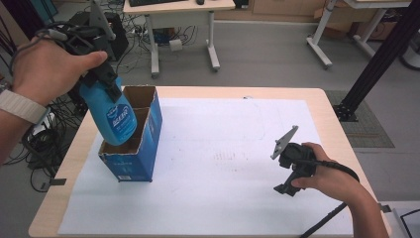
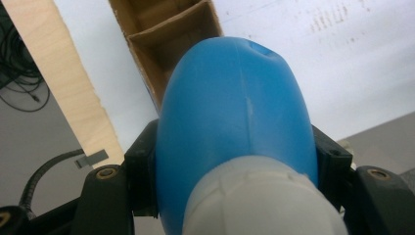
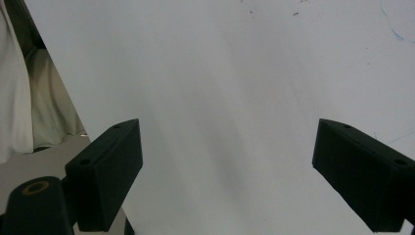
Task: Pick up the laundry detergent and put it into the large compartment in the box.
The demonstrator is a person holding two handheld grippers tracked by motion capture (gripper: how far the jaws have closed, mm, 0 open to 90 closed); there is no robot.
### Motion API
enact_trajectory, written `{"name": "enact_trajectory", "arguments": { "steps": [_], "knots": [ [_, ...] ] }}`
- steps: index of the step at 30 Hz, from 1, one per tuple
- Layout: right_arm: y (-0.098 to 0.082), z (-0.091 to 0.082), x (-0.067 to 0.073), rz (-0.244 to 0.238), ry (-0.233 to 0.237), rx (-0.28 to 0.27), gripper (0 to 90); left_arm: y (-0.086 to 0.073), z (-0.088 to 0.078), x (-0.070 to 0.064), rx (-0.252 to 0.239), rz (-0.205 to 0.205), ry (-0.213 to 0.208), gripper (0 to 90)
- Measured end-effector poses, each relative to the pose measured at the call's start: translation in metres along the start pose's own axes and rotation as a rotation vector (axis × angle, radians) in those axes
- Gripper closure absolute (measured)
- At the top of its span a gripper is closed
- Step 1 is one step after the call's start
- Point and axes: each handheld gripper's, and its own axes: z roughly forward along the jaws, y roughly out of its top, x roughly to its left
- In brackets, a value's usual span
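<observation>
My left gripper (image 1: 101, 82) is shut on the neck end of a blue plastic bottle (image 1: 114, 116) with a white label, and holds it bottom-down over a blue cardboard box (image 1: 141, 144) with open compartments. The bottle's base hangs at the rim of the box's near compartment. In the left gripper view the blue bottle (image 2: 235, 127) and its white collar sit between the black jaws, with the brown inside of the box (image 2: 161, 34) beyond. My right gripper (image 1: 289, 186) rests low on the white sheet (image 1: 223, 163) at the right; its jaws (image 3: 227, 181) stand wide open with nothing between them.
The white sheet covers most of a light wooden table (image 1: 332, 114). The box stands at the sheet's left side. On the floor beyond are desks (image 1: 178, 10), tangled cables (image 1: 143, 29) and a black frame post (image 1: 381, 54) at the right.
</observation>
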Motion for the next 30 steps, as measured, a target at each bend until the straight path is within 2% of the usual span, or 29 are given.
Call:
{"name": "enact_trajectory", "arguments": {
  "steps": [9,13,17,18,19,26,30],
  "knots": [
    [0.001,0.001,-0.001,-0.005,0.004,0.002,11.1,0.006,0.031,0.011,0.015,-0.043,-0.014,38.1],
    [0.001,0.001,-0.001,-0.002,0.005,-0.002,11.1,0.007,0.044,0.014,0.013,-0.037,-0.008,38.1],
    [0.002,0.003,-0.001,-0.002,0.007,0.002,11.1,0.006,0.059,0.017,0.007,-0.051,0.002,38.0],
    [0.003,0.004,-0.001,-0.003,0.010,0.003,11.1,0.006,0.068,0.019,0.007,-0.054,0.003,38.0],
    [0.003,0.004,-0.001,-0.003,0.010,0.003,11.1,0.006,0.068,0.019,0.007,-0.054,0.003,38.1],
    [0.004,0.005,-0.002,-0.002,0.010,0.005,11.1,0.004,0.096,0.029,0.002,-0.068,-0.019,38.0],
    [0.005,0.007,-0.003,-0.004,0.015,0.006,11.1,0.006,0.113,0.027,0.009,-0.069,-0.006,38.0]
  ]
}}
